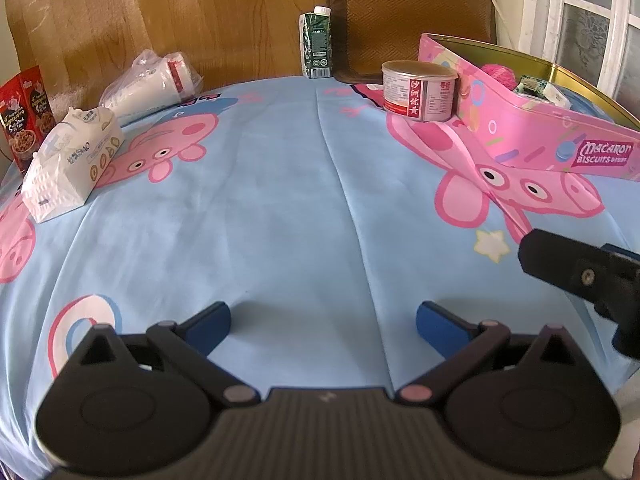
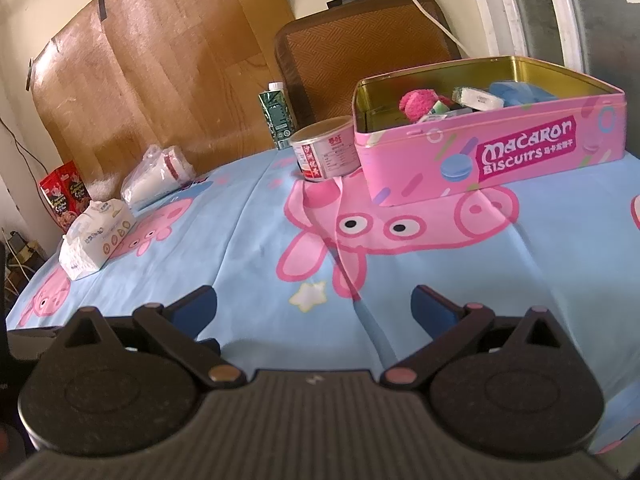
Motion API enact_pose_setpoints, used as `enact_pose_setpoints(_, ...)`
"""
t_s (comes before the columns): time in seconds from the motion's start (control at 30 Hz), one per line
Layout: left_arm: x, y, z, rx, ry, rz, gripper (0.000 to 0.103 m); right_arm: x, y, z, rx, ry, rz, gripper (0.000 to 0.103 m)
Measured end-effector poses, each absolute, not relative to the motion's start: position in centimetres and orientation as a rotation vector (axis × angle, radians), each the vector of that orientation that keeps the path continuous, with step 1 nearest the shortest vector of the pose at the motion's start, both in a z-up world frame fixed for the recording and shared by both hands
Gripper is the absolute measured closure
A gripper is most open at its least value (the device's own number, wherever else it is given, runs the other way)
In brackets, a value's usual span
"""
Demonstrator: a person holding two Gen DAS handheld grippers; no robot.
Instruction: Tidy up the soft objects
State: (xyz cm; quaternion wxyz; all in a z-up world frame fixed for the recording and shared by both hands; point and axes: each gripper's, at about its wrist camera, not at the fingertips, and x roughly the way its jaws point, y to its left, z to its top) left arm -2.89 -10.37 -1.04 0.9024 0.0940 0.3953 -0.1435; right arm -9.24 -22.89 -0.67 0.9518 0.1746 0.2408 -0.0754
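1. Both tongs released, empty: left gripper (image 1: 323,326), right gripper (image 2: 314,312).
2. Done, likely: pink fluffy ball (image 2: 416,104) and small packets in pink Macaron biscuit tin (image 2: 492,160), far right.
3. Left: white soft tissue pack (image 1: 70,164), bagged white roll (image 1: 154,82), far left.

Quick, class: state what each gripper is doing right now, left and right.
Left gripper: open, holding nothing.
Right gripper: open, holding nothing.
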Motion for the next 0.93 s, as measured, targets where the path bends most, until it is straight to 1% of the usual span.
enact_pose_setpoints(0.73,-3.17,-10.48,-0.81,0.205,0.802,-0.305,0.000,-9.54,-22.74,-0.48,0.352,0.477,-0.166,0.000)
enact_pose_setpoints(0.93,-3.50,-10.46,-0.32,0.204,0.770,-0.330,0.000,-9.58,-22.61,-0.43,0.344,0.473,-0.172,0.000)
